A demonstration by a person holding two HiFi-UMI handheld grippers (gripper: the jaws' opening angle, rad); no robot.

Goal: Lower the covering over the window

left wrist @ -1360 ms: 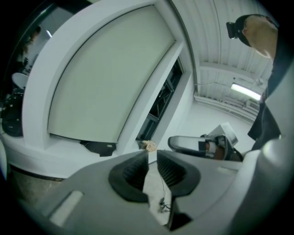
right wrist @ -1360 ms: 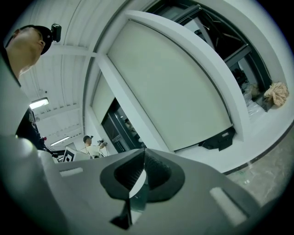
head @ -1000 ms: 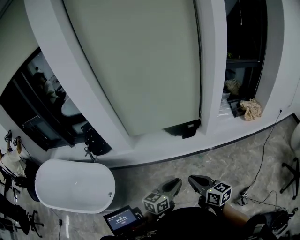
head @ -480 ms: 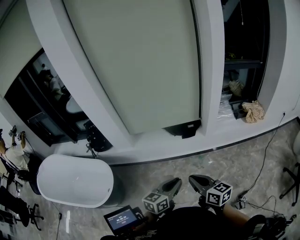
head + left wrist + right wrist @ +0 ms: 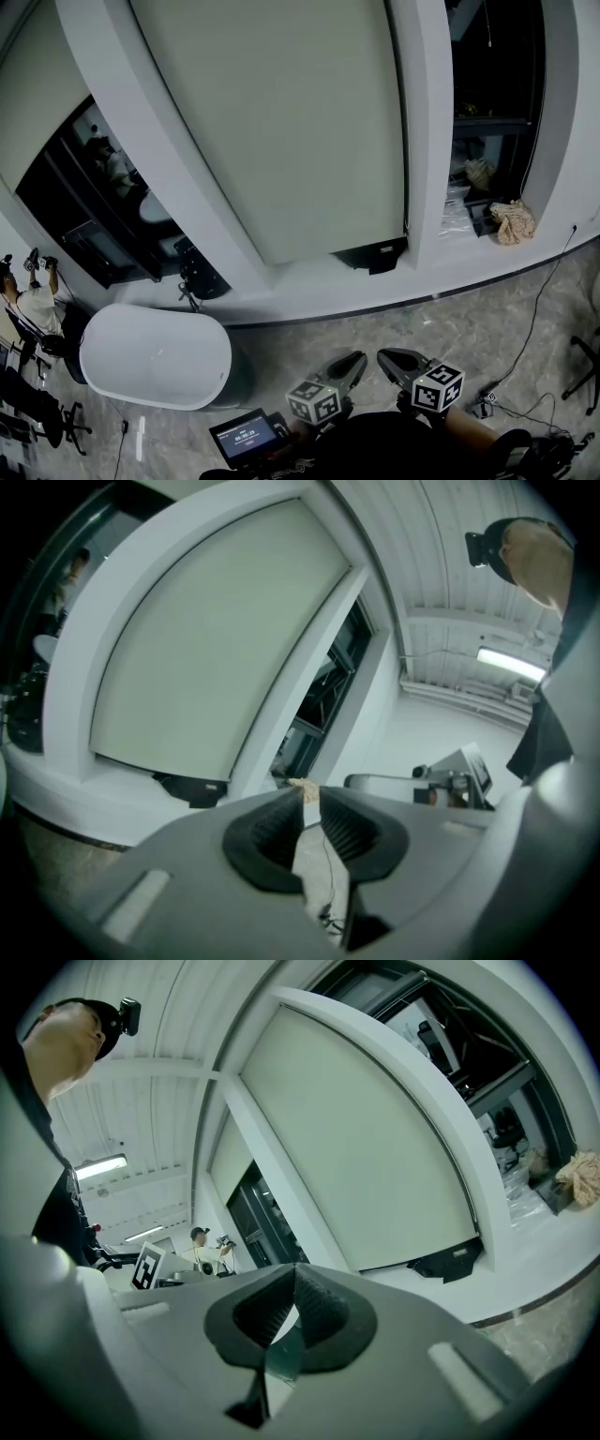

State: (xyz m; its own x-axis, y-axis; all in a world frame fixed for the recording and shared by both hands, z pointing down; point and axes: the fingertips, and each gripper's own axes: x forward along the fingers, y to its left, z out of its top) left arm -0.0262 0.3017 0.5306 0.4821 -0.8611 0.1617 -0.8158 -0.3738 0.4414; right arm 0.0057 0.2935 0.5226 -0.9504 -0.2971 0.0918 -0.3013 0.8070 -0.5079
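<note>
The blind (image 5: 281, 122) hangs unchanged, its bottom edge near the sill (image 5: 309, 286). The left gripper (image 5: 309, 797) stays slightly parted and the right gripper (image 5: 292, 1274) pressed together, both empty.

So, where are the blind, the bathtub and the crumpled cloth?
blind (image 5: 281, 122), head view, middle of its fabric
bathtub (image 5: 155, 356), head view, its bare white top
crumpled cloth (image 5: 514, 222), head view, its middle

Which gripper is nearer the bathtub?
Left. The left gripper is right of the bathtub; the right gripper is farther right, beyond the left one.
</note>
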